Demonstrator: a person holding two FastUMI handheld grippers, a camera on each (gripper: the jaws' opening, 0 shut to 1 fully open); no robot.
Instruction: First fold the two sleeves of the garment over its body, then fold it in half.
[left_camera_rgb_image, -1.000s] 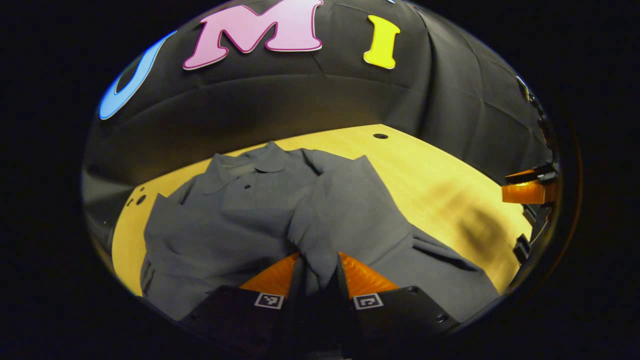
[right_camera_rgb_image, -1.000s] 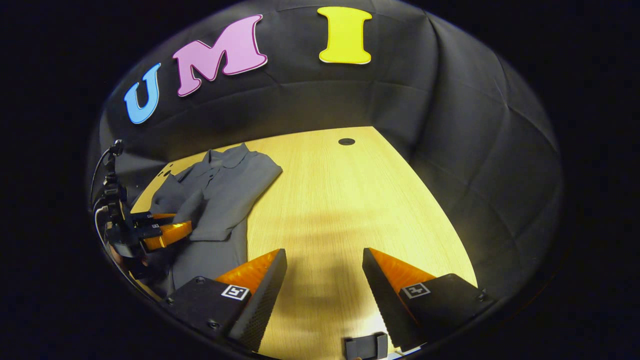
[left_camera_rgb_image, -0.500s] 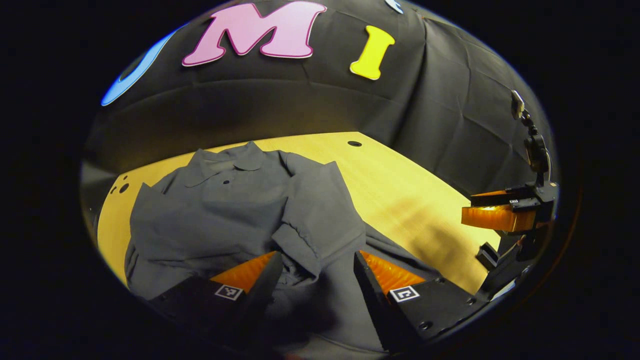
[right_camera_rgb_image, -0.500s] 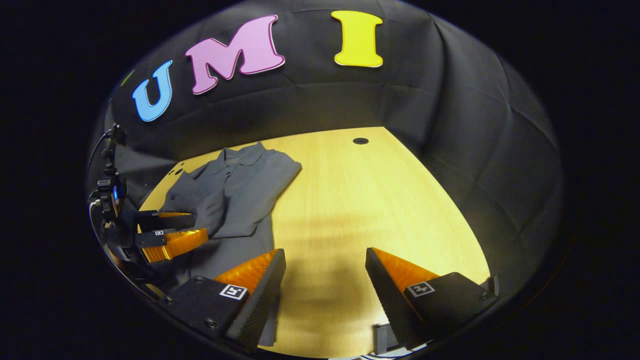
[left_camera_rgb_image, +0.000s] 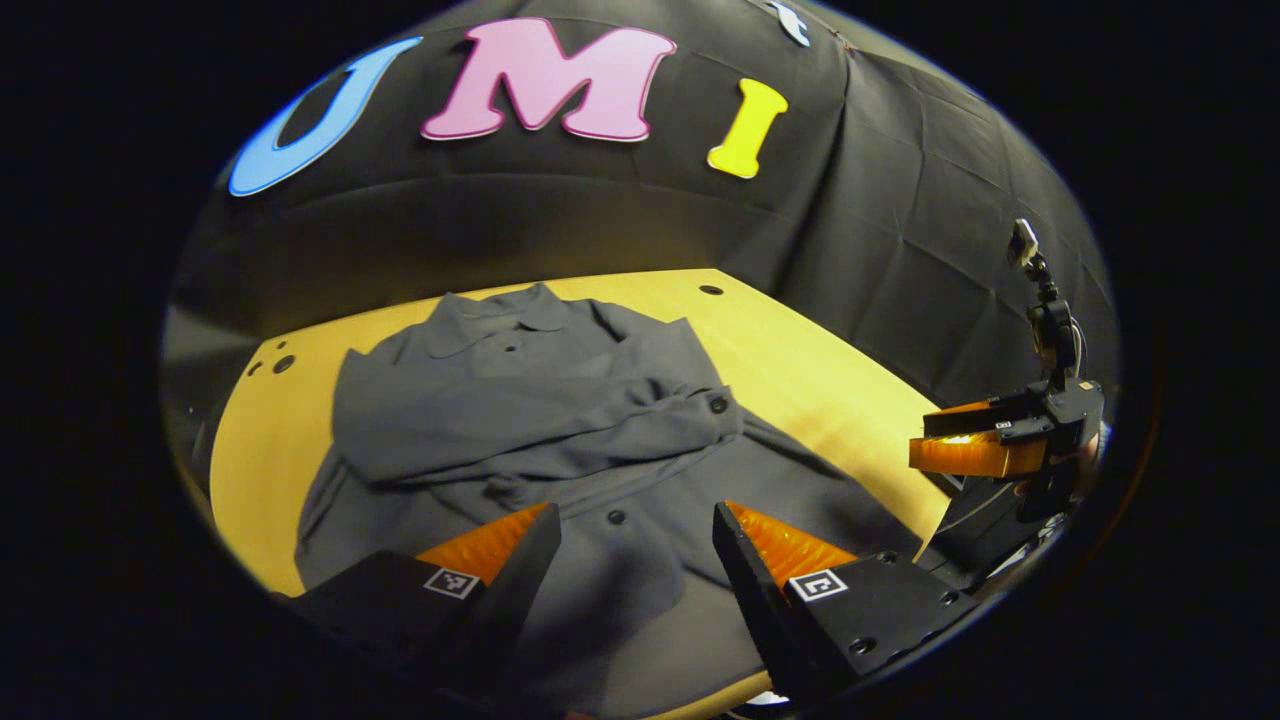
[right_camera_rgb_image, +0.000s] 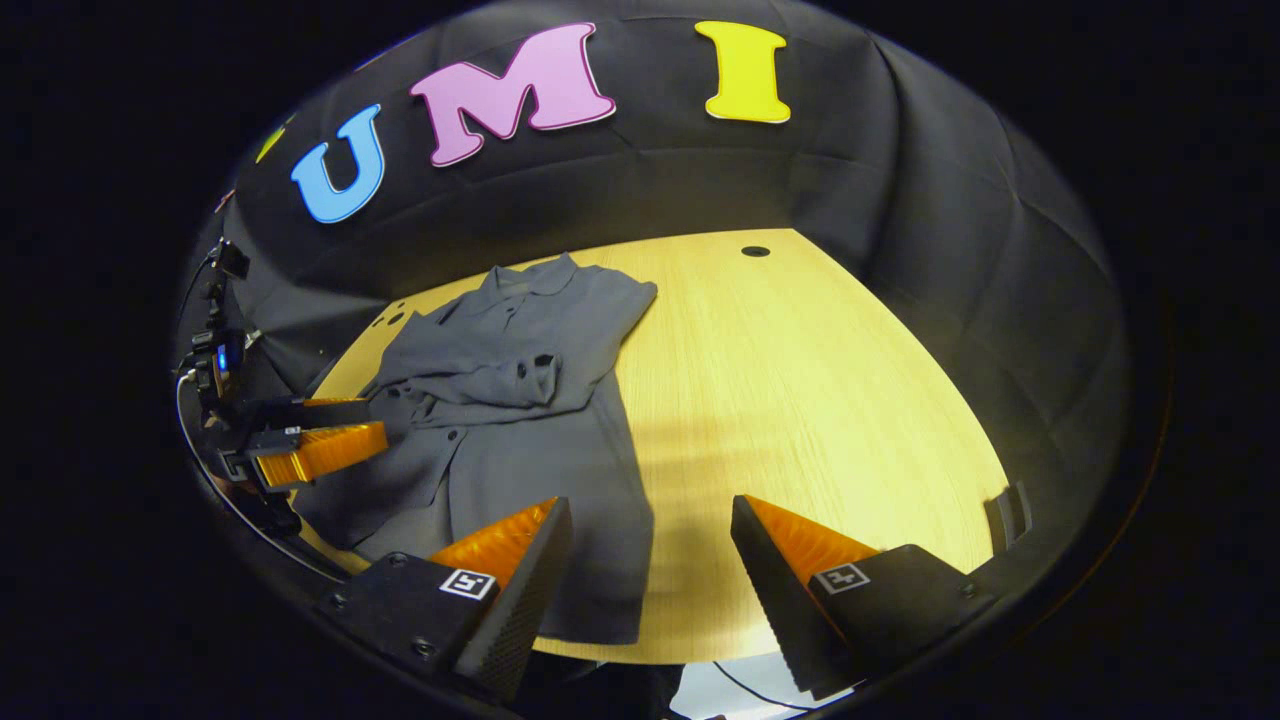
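Left gripper view: shirt (left_camera_rgb_image: 560, 440) was laid flat on desk (left_camera_rgb_image: 830, 370), both sleeves (left_camera_rgb_image: 600, 420) seen folded across body. Left tongs (left_camera_rgb_image: 630, 560) and right tongs (right_camera_rgb_image: 645, 560) were spread wide, nothing held. Fold in half judged not yet done.

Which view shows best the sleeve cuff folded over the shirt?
The left gripper view: the cuff lies near and central on the shirt, its button plain. In the right gripper view the cuff is smaller and farther off.

Dim, overhead-lit, sharp, edges fisheye-warped
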